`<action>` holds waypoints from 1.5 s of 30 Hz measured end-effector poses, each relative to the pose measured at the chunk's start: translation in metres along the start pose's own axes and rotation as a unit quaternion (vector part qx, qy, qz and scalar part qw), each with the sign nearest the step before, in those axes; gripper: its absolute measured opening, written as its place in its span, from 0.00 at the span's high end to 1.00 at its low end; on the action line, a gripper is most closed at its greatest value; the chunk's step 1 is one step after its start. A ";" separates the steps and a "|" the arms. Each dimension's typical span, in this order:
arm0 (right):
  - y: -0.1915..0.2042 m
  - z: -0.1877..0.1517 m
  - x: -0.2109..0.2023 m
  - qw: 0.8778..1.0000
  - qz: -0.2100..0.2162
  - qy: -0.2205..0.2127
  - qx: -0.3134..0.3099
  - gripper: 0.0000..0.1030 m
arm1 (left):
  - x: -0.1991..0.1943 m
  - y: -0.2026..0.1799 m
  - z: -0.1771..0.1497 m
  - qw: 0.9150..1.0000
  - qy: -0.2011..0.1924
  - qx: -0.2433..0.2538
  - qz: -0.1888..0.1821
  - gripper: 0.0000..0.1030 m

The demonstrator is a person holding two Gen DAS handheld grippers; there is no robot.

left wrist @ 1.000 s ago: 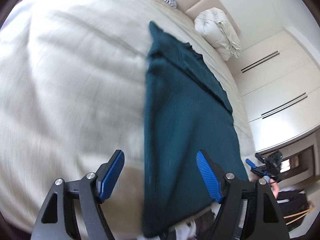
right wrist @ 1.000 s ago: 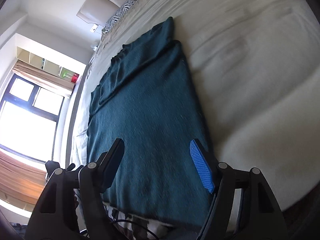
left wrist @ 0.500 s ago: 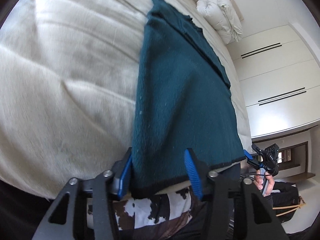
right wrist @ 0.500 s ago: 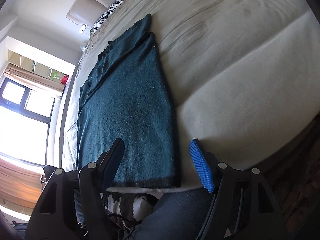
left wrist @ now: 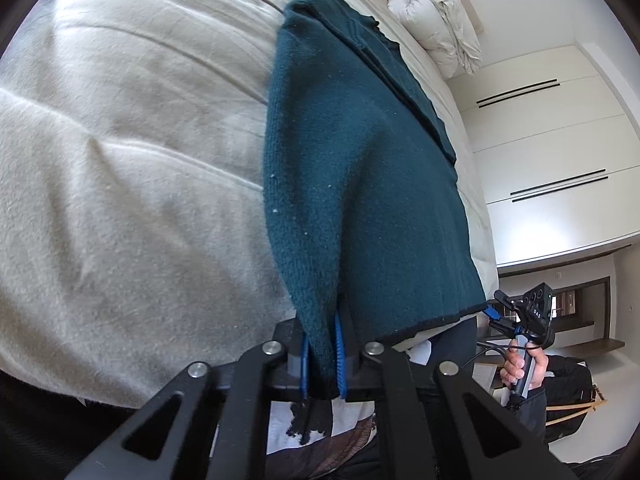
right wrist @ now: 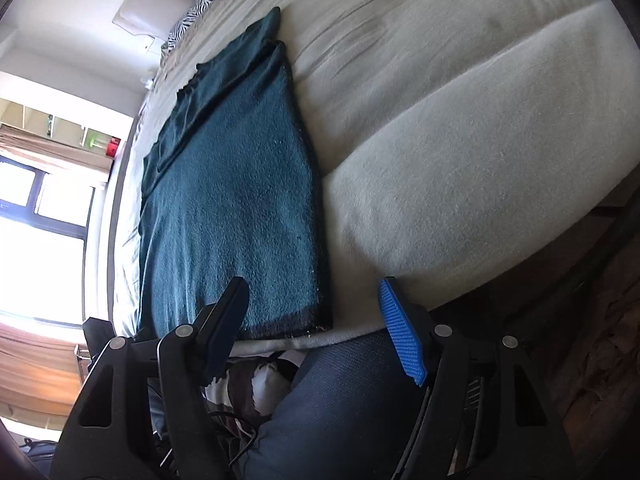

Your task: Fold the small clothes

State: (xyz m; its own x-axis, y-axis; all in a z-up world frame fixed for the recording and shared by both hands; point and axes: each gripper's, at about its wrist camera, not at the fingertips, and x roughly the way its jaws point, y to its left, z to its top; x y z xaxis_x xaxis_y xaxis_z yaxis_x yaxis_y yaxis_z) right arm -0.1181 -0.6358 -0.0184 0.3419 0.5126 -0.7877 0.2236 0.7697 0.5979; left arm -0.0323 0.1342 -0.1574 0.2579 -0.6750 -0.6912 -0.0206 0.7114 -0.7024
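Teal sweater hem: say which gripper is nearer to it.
Left. The left gripper is shut on the teal sweater at its hem corner. The right gripper is open, straddling the other hem corner without touching it.

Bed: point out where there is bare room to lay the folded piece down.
Bare cream bed cover runs wide beside the teal sweater, on its long side. The near hem is crowded: the left gripper pinches one corner, the right gripper hangs open at the other.
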 end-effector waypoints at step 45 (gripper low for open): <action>0.053 0.060 -0.044 0.971 0.177 -0.156 0.044 0.94 | -0.078 -0.004 0.060 0.967 -0.145 -0.083 -0.190 0.93</action>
State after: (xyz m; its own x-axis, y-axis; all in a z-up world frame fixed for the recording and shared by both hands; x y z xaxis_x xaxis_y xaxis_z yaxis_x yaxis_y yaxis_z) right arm -0.0669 -0.6407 0.0568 0.6686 0.5883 -0.4548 0.1132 0.5240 0.8442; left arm 0.0059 0.1955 -0.0904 0.5370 -0.7814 -0.3180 -0.0194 0.3653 -0.9307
